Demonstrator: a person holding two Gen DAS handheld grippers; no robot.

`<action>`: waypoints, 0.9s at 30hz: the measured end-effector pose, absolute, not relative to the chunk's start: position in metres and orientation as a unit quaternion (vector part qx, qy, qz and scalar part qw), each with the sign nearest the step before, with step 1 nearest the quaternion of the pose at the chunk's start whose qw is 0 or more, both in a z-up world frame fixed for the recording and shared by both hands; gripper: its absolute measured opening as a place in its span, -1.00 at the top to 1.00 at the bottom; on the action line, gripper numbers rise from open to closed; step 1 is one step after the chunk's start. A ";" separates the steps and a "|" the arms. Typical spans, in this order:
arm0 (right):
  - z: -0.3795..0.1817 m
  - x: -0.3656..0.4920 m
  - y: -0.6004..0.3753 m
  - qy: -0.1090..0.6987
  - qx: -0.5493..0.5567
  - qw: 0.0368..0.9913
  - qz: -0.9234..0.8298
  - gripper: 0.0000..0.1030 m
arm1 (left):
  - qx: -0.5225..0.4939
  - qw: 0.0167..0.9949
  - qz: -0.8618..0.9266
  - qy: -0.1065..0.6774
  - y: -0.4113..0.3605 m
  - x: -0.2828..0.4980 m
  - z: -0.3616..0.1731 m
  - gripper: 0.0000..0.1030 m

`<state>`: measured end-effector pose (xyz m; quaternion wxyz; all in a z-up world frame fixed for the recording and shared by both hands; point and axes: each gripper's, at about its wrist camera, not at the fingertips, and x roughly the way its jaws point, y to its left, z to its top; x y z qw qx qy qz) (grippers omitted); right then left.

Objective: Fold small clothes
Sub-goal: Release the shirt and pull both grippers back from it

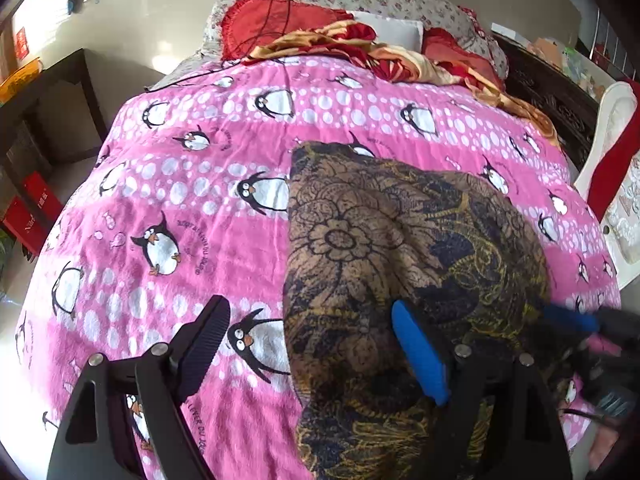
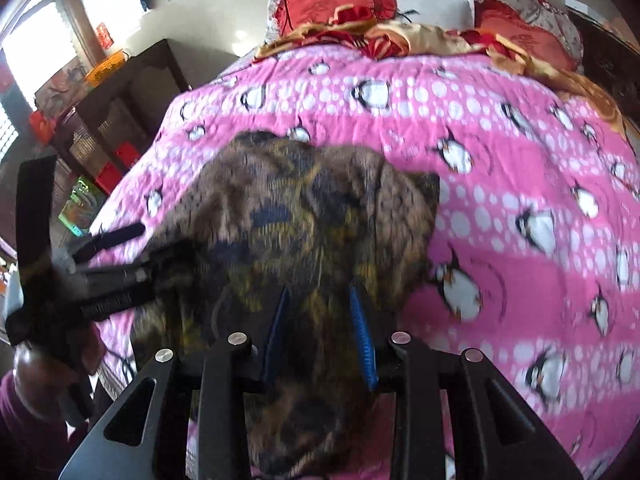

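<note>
1. The left gripper (image 1: 310, 350) has its jaws spread wide and empty; one finger hangs over the pink penguin bedspread (image 1: 192, 200), the blue-padded one over the garment's left edge.
2. The right gripper (image 2: 322, 334) has its jaws partly closed, with a raised fold of the brown floral-print garment (image 2: 312, 216) pinched between the blue pads (image 2: 364, 344).
3. The garment lies bunched on the bedspread, near the bed's near edge.
4. Beyond it, a red-and-gold blanket (image 1: 400, 56) and red pillows (image 1: 272, 20) sit at the far end.
</note>
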<state>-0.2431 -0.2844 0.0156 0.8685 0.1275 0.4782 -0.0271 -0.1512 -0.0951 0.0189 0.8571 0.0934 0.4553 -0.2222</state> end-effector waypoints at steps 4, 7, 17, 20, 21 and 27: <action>0.000 -0.248 -0.276 0.492 0.111 0.862 -0.045 0.36 | 0.090 0.860 -0.217 0.453 -0.092 -0.157 0.025 -0.68; 0.007 -0.251 -0.275 0.491 0.113 0.862 -0.053 0.36 | 0.089 0.859 -0.219 0.455 -0.090 -0.160 0.028 -0.68; 0.044 -0.264 -0.268 0.461 0.079 0.878 -0.102 0.32 | 0.086 0.873 -0.214 0.430 -0.084 -0.174 0.043 -0.68; 0.050 -0.266 -0.265 0.453 0.067 0.881 -0.115 0.26 | 0.080 0.876 -0.214 0.424 -0.082 -0.177 0.047 -0.68; 0.051 -0.266 -0.263 0.450 0.064 0.883 -0.118 0.24 | 0.079 0.877 -0.214 0.423 -0.082 -0.178 0.047 -0.68; 0.049 -0.267 -0.264 0.443 0.086 0.884 -0.119 0.13 | 0.083 0.878 -0.216 0.419 -0.083 -0.183 0.048 -0.68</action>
